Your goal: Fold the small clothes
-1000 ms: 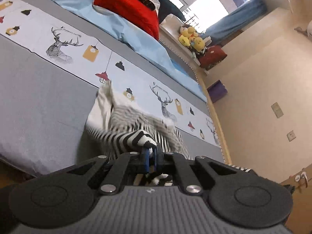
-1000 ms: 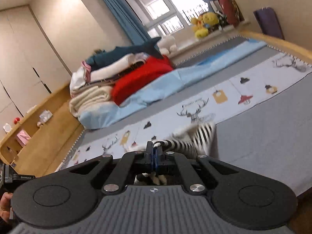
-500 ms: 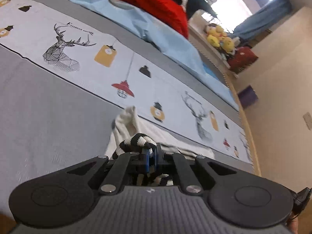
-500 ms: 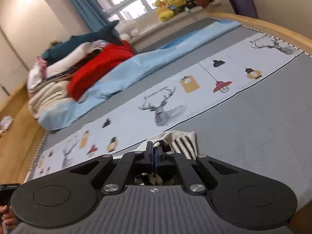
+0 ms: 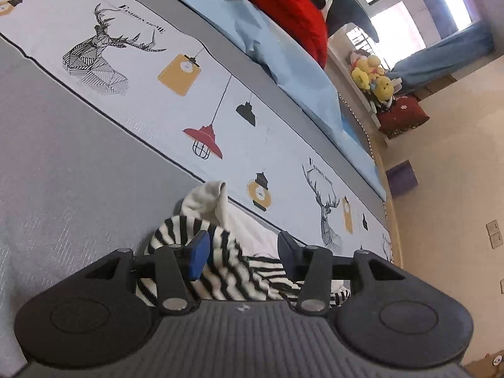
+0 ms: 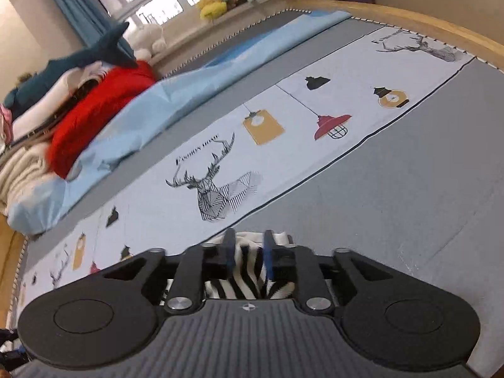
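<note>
Releasing: left gripper (image 5: 241, 253) jaws are opening, well apart over the striped garment (image 5: 230, 267), pads clear of the cloth; right gripper (image 6: 247, 253) jaws are also opening, a narrower gap with striped fabric between them. Garment lies bunched on the near grey part of the bedspread (image 5: 63, 189), by the printed band. Risk: cloth snagging on a withdrawing pad would likely drag the fold open.
</note>
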Demonstrator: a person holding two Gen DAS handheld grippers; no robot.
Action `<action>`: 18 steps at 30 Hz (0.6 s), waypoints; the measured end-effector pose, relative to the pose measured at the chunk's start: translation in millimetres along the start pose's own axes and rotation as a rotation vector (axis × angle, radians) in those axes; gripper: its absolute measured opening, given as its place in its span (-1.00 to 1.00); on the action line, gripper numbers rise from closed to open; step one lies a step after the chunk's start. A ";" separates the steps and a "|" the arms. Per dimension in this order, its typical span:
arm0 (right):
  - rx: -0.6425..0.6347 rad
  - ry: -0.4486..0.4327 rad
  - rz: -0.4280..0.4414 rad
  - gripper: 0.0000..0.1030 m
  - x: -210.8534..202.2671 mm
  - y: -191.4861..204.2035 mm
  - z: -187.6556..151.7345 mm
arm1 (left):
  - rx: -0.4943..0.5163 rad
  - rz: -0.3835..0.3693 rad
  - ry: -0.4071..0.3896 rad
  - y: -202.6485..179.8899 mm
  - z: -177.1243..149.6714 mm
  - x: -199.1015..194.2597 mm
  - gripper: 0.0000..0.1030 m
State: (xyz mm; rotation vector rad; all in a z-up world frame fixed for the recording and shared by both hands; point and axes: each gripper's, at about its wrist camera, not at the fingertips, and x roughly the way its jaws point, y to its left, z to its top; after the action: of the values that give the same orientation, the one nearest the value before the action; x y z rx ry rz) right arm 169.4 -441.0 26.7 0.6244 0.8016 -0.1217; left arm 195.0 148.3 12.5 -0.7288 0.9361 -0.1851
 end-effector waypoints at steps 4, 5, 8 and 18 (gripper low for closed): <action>-0.022 0.054 0.039 -0.43 -0.5 2.4 -10.6 | 0.053 0.020 0.039 -7.1 -11.3 0.5 0.00; -0.042 0.073 0.051 -0.40 0.4 5.9 -13.9 | 0.074 0.031 0.057 -9.2 -15.3 2.9 0.00; -0.118 0.117 0.082 -0.22 3.1 18.3 -26.0 | 0.168 0.082 0.110 -19.1 -27.3 14.6 0.00; -0.418 0.275 -0.047 -0.05 48.0 52.5 -61.6 | 0.350 0.216 0.160 -42.5 -46.9 54.0 0.14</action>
State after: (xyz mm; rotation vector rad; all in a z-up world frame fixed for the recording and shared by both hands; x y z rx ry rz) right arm 181.3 -357.2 -14.5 0.2268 1.0718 0.0911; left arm 197.1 69.4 -13.9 -0.2903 1.0926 -0.2124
